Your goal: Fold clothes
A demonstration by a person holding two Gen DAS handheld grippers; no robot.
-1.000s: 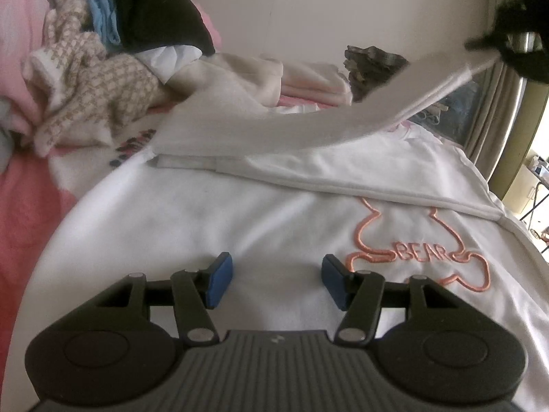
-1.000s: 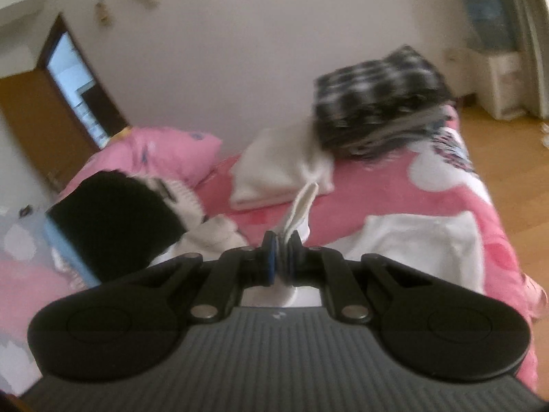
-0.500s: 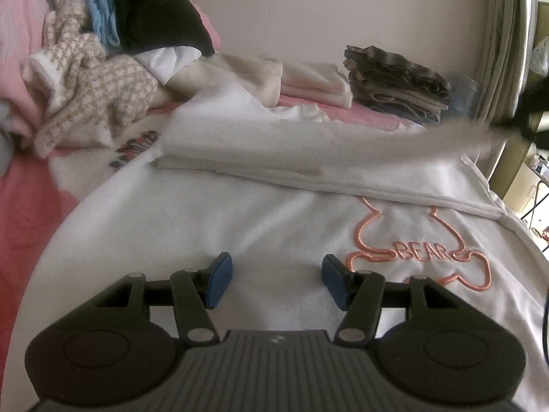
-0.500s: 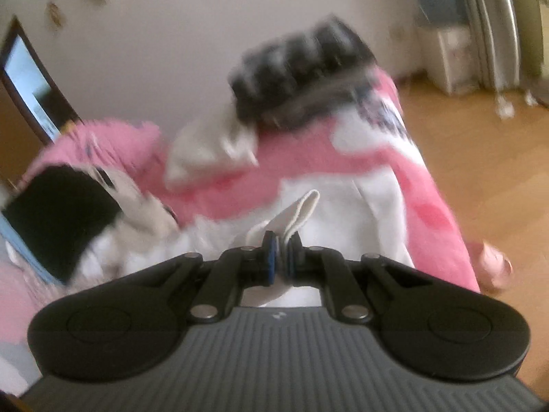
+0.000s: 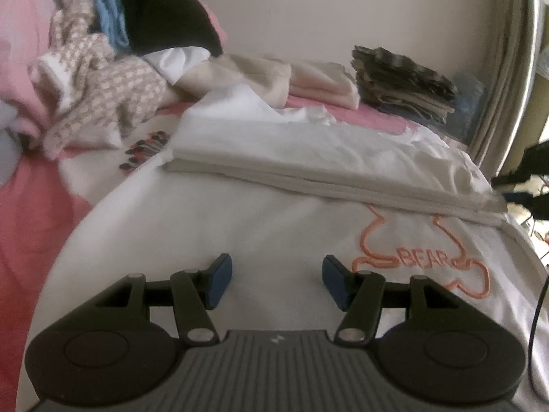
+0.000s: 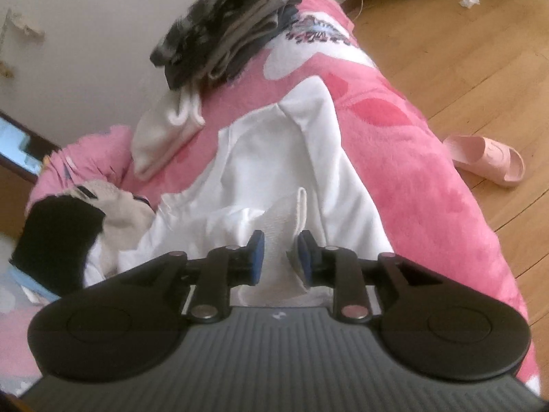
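Left wrist view: the white sweatshirt [image 5: 274, 213] fills the frame's centre, its folded sleeve [image 5: 326, 164] running long from centre left to the right edge. The left gripper [image 5: 272, 285] hangs wide and empty above the body panel at bottom. The right gripper [image 6: 277, 257], jaws just opening, lets go of the sleeve end still between them, so it is the nearer hand.
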